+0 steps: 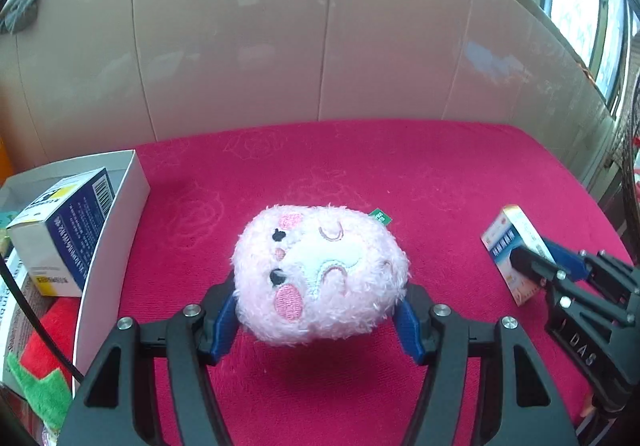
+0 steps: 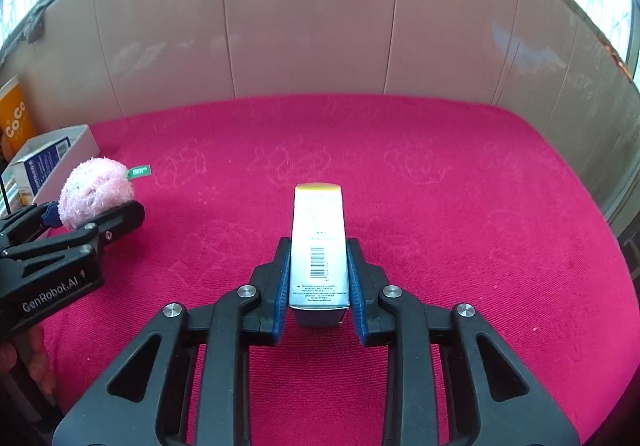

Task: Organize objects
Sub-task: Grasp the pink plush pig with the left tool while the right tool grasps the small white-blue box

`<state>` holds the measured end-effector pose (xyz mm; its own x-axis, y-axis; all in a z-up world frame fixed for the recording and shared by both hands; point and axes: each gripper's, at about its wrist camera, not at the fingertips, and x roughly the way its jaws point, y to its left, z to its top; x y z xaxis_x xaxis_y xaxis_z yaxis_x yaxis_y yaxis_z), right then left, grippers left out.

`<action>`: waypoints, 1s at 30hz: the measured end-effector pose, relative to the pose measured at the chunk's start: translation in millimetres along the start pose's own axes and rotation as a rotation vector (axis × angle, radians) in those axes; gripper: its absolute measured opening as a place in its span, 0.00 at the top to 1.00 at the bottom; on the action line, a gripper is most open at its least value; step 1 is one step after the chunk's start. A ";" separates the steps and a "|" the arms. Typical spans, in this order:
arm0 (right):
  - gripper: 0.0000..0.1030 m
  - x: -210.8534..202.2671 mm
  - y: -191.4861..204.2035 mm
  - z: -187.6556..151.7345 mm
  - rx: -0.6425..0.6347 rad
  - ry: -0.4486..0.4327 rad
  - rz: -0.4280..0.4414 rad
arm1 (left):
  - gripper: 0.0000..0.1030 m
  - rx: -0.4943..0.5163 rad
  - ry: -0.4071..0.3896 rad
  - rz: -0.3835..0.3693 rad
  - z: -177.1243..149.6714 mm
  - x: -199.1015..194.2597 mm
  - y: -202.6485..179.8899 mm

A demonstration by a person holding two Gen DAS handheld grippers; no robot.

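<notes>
The left claw [image 1: 320, 322] pinches the pink plush toy [image 1: 320, 274] just right of the white box [image 1: 108, 242]; the right claw [image 2: 319, 286] pinches a carton [image 2: 318, 242]. Lift the toy clear of the box wall before lowering it in.

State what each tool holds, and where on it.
Left tool clamps the pink plush toy across its lower sides. Right tool clamps the small carton by its two long sides, near the barcode end.

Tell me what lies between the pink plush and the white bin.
Nothing: only bare red cloth separates the pink plush from the white bin, seen in the left wrist view.
</notes>
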<state>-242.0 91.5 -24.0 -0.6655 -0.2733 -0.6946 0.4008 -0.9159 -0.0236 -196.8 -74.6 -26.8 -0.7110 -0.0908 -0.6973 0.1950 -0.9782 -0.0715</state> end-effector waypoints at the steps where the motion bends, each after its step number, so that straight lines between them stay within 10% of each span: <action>1: 0.76 -3.2 0.1 -0.8 0.002 -0.012 0.001 | 0.37 0.007 0.003 -0.003 -2.0 -1.6 -1.0; 30: 0.76 -125.5 -41.6 -91.4 0.239 -0.257 -0.059 | 0.39 0.232 -0.314 -0.054 -64.8 -114.5 -26.0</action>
<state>-117.7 190.8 -1.6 -0.8316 -0.2555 -0.4931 0.2190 -0.9668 0.1316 -76.7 -26.7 8.7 -0.8952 -0.0554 -0.4423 0.0191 -0.9961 0.0862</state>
